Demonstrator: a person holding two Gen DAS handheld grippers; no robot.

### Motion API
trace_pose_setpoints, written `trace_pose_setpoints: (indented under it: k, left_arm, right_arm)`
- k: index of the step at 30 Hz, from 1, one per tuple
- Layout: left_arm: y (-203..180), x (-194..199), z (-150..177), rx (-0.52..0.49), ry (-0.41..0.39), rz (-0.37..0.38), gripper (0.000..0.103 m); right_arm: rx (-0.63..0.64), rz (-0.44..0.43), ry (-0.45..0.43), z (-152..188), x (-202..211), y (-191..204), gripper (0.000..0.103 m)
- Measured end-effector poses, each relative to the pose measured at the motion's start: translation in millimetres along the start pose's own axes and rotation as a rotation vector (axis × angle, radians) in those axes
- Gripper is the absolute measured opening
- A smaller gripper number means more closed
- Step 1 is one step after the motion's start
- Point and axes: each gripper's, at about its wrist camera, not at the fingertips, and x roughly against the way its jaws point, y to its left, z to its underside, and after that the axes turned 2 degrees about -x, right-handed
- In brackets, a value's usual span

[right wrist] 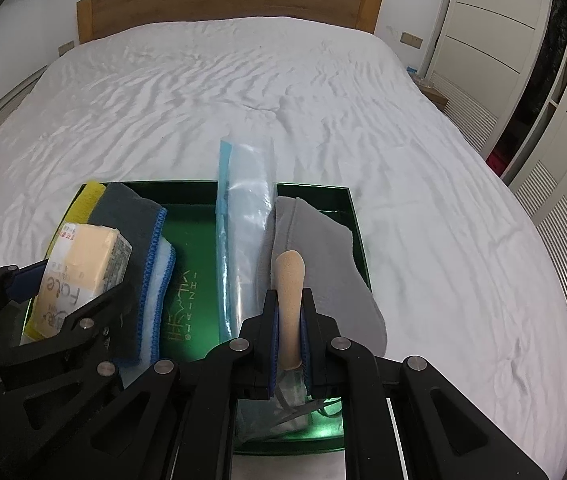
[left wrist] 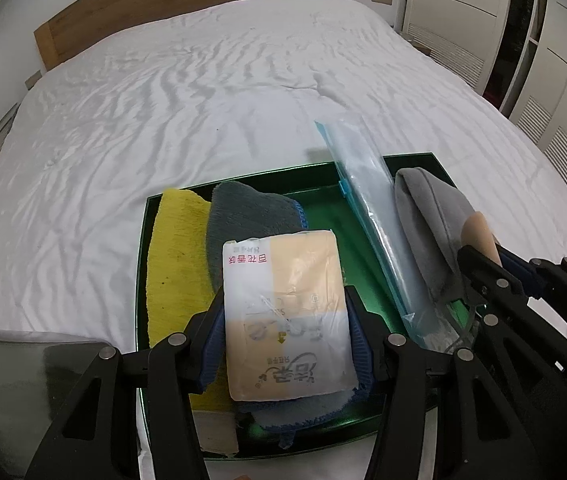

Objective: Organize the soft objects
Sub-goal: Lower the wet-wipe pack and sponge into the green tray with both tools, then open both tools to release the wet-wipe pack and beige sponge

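Soft objects, the subject of this task, lie mostly inside a dark green rectangular tray [right wrist: 349, 216] resting on a bed with a wrinkled white sheet [right wrist: 243, 100].

Left gripper [left wrist: 287, 332]: fingers pinched against both sides of a plastic-wrapped pack of facial tissues, beige and white [left wrist: 287, 312]. The pack sits over the tray's left half, above the cloths; whether it rests on them or is held just clear cannot be told.

Right gripper [right wrist: 289, 332]: fingers pressed onto a flat beige foam-like strip [right wrist: 289, 280], standing upright between them at the tray's 5 o'clock area.

Contents, from the right wrist view:
- At 9 o'clock, a stack: a yellow fuzzy cloth [left wrist: 175, 248], a dark grey microfibre cloth with blue stitched edge [right wrist: 131, 216] and a white cloth with blue edge [right wrist: 159, 280] beneath it.
- Near centre, a clear plastic zip bag with a light blue strip [right wrist: 243, 208], running from 6 to 12 o'clock and overhanging the far rim.
- At 3 o'clock, a grey fleece cloth [right wrist: 315, 256], draped over the right rim onto the sheet.

Assessment: the task appears well advanced. No loose items show on the sheet. Outstanding, in my judgement: setting down both held items, and possibly tucking in the overhanging bag and fleece.
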Motion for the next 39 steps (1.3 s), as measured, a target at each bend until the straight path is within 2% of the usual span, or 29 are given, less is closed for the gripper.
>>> trace_pose_setpoints:
  k: [39]
  left_arm:
    - [6.8, -6.8, 1.9, 0.008, 0.02, -0.008, 0.048]
  right_arm:
    - [0.022, -0.013, 0.025, -3.1, -16.6, 3.7, 0.01]
